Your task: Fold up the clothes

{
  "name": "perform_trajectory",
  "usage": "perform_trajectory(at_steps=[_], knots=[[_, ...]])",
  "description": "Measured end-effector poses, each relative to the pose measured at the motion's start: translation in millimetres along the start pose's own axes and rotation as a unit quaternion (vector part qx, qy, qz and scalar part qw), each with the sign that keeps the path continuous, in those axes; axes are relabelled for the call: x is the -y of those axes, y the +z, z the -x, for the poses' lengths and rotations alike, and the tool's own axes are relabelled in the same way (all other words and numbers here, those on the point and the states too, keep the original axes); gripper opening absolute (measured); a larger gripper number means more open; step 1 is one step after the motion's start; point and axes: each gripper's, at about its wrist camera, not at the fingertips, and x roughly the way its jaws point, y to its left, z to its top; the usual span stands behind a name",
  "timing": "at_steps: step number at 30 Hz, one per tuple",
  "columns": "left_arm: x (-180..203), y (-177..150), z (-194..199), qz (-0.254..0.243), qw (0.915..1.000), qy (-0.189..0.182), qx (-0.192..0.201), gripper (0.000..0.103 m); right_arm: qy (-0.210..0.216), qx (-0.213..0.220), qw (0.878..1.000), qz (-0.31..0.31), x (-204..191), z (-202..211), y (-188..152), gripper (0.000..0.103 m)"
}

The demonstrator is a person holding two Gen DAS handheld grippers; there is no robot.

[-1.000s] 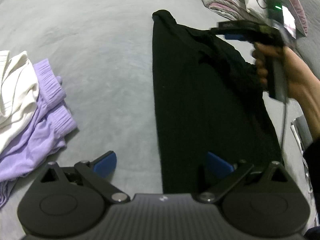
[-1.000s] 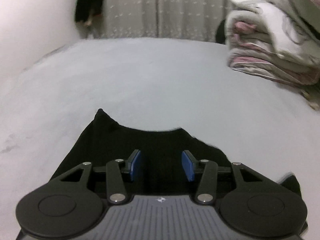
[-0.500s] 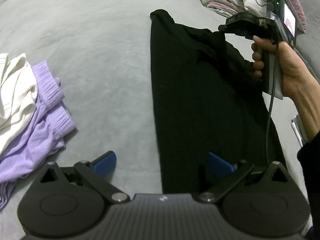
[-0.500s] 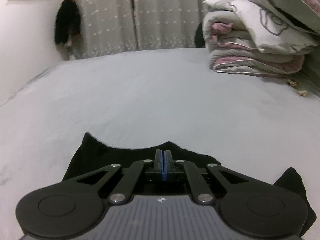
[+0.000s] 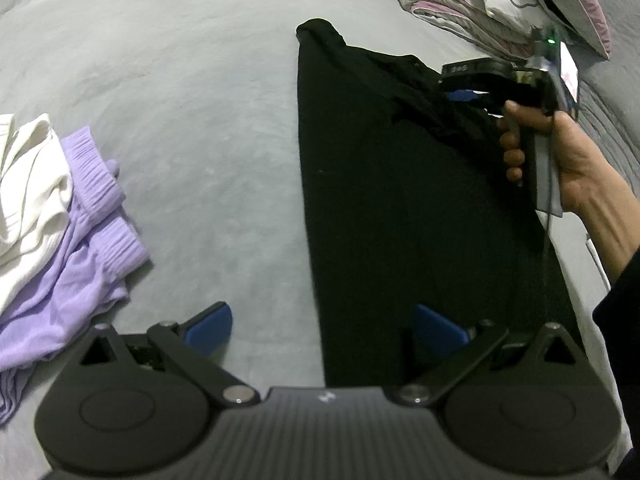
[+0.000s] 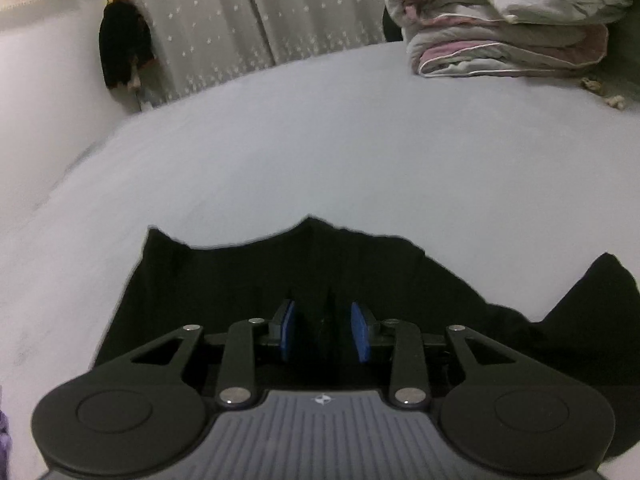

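Note:
A black garment (image 5: 400, 184) lies flat and lengthwise on the grey bed, its far end also in the right wrist view (image 6: 328, 264). My left gripper (image 5: 324, 326) is open over the garment's near left edge, holding nothing. My right gripper (image 6: 325, 330) is open just above the garment's far end, with dark cloth between the pads but not clamped. It shows in the left wrist view (image 5: 460, 94), held by a hand over the rumpled far right part.
A pile of purple clothes (image 5: 84, 232) and a white garment (image 5: 28, 176) lies at the left. Folded quilts (image 6: 508, 32) are stacked at the far right. Curtains (image 6: 280, 16) and a wall stand beyond the grey bed (image 6: 320, 152).
My right gripper was open, shut half a second ago, and has opened again over the garment's far end. It also tilted upward a little. The left gripper has stayed open and still.

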Motion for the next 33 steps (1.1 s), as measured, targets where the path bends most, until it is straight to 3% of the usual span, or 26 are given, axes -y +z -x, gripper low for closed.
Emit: perform_trajectory(at_steps=[1,2,6,8,9,11,12,13,17,19,20,22,30,33], knots=[[0.1,0.0,0.0,0.000,1.0000,0.000,0.000,0.102,-0.009,-0.003,1.000,0.017,-4.3,-2.6,-0.1,0.009],[0.1,0.0,0.0,0.000,1.0000,0.000,0.000,0.102,-0.021,-0.002,0.999,0.033,-8.4,-3.3,0.4,0.006],[0.1,-0.1,0.8,0.001,1.0000,-0.001,0.000,0.102,-0.051,0.044,0.997,0.044,-14.6,13.2,8.2,0.006],[0.8,-0.8,1.1,-0.001,1.0000,-0.001,0.000,0.102,-0.062,0.045,0.996,0.042,-15.3,14.6,9.0,0.006],[1.1,-1.1,1.3,-0.002,1.0000,-0.001,0.000,0.102,-0.070,0.034,0.996,0.043,-15.3,13.2,7.9,0.008],[1.1,-1.2,1.4,-0.004,1.0000,0.000,0.001,0.102,-0.081,0.013,0.996,0.038,-13.9,16.9,3.1,0.025],[0.9,-1.2,1.4,-0.004,1.0000,0.000,0.001,0.102,-0.082,0.010,0.996,0.030,-12.2,22.8,-0.5,0.042],[0.8,-1.1,1.6,-0.003,1.0000,0.000,0.001,0.102,-0.072,0.016,0.997,0.018,-9.0,32.7,-5.8,0.049],[1.1,-0.6,2.0,-0.002,1.0000,-0.001,0.001,0.102,0.009,0.006,1.000,-0.017,1.3,61.7,-31.7,0.049],[2.5,-1.1,1.4,-0.005,1.0000,0.002,0.002,0.102,0.028,-0.011,0.999,-0.018,-0.6,59.1,-41.8,0.049],[3.2,-1.5,1.2,-0.007,1.0000,0.003,0.002,0.102,0.030,-0.020,0.999,-0.013,-3.2,54.5,-45.3,0.047],[4.3,-2.4,0.8,-0.011,0.9999,0.005,0.002,0.102,0.015,-0.026,1.000,0.008,-9.4,46.9,-48.7,0.006],[4.2,-1.2,0.9,-0.013,0.9999,0.003,0.000,0.102,0.002,0.002,0.999,0.038,-10.7,59.2,-28.1,0.006],[4.2,-1.7,1.3,-0.014,0.9999,0.003,0.000,0.102,-0.026,-0.022,0.997,0.069,-18.3,45.7,-32.9,0.006]])
